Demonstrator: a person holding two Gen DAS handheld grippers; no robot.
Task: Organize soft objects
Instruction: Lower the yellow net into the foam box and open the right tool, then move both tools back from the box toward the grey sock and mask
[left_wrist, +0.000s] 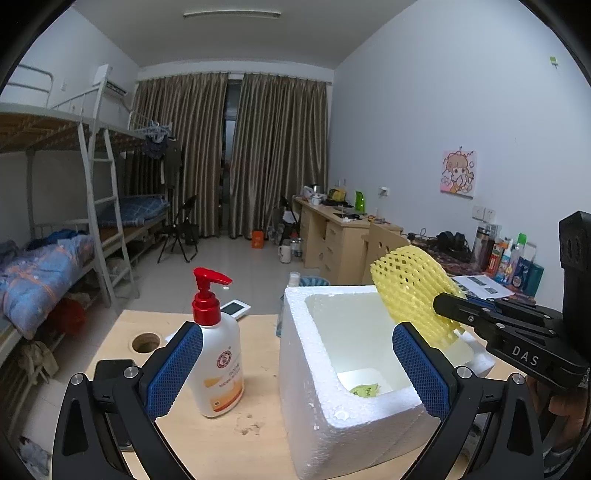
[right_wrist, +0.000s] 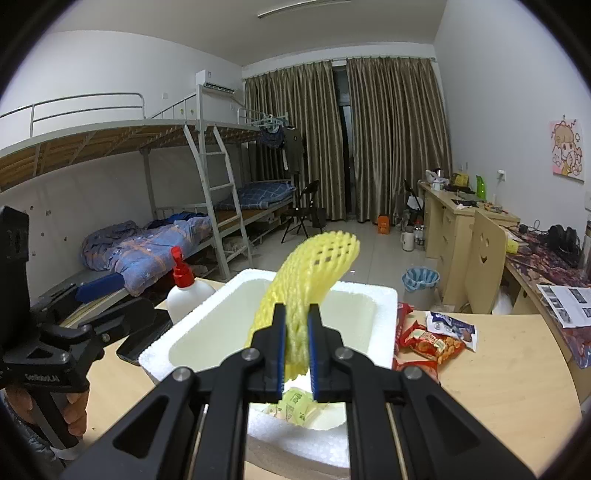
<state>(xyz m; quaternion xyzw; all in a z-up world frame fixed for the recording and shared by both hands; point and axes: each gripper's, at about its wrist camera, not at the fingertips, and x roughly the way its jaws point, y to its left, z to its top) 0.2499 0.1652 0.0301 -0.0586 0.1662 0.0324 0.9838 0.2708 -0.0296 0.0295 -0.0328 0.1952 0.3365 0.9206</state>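
A yellow foam net sleeve (right_wrist: 314, 273) is pinched between the blue pads of my right gripper (right_wrist: 297, 332), which is shut on it and holds it over the white foam box (right_wrist: 380, 306). In the left wrist view the same yellow foam net sleeve (left_wrist: 410, 291) hangs above the white foam box (left_wrist: 314, 369), with the right gripper (left_wrist: 448, 301) coming in from the right. My left gripper (left_wrist: 295, 369) stands open, its blue pads (left_wrist: 173, 369) wide apart in front of the box and touching nothing. Green-yellow packets (right_wrist: 295, 404) lie on the box's floor.
A lotion bottle with a red pump (left_wrist: 218, 347) stands left of the box on the wooden table (left_wrist: 229, 443), near a round hole (left_wrist: 146, 342). Snack packets (right_wrist: 428, 341) lie right of the box. A chair (right_wrist: 484, 258), a bin (right_wrist: 421, 280) and desks stand beyond.
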